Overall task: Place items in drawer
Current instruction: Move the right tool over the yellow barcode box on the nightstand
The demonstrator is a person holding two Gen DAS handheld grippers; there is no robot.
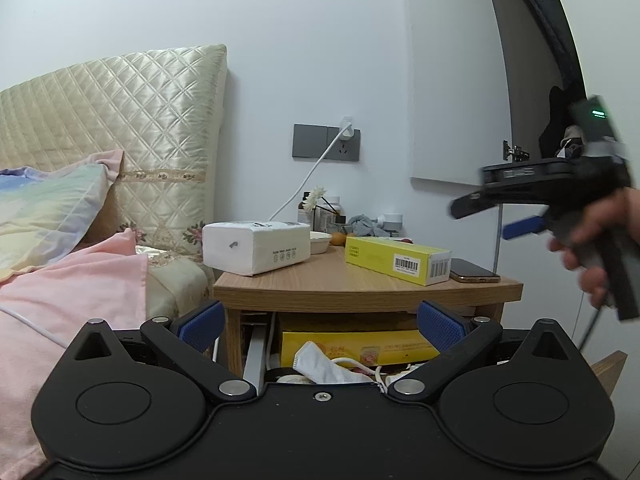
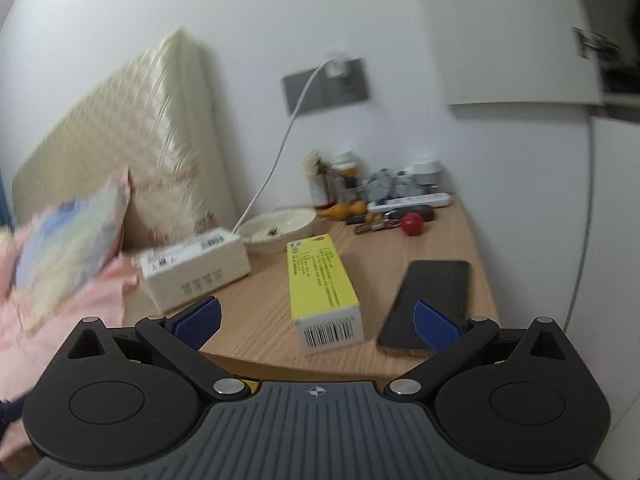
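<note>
We see the quilted headboard (image 1: 120, 128) and the bed's pink blanket (image 1: 72, 292) filling the left side, with the wooden tabletop (image 1: 360, 284) of the nightstand just beside them. Below its top the drawer (image 1: 352, 344) stands open, holding a yellow box, a white mask and cables. On the tabletop lie a white tissue pack (image 1: 256, 246), then the yellow box (image 2: 320, 292) with its barcode end toward us, then a dark phone (image 2: 432, 300) near the right edge; a small red ball (image 2: 412, 224) sits toward the wall among clutter that looks like bottles, though blur leaves us unsure. Our left claw (image 1: 320, 328) is spread wide and empty in front of the drawer. Our right claw (image 2: 316, 320) is likewise wide open and empty above the tabletop's front edge, with the yellow box between its blue pads (image 2: 200, 320).
</note>
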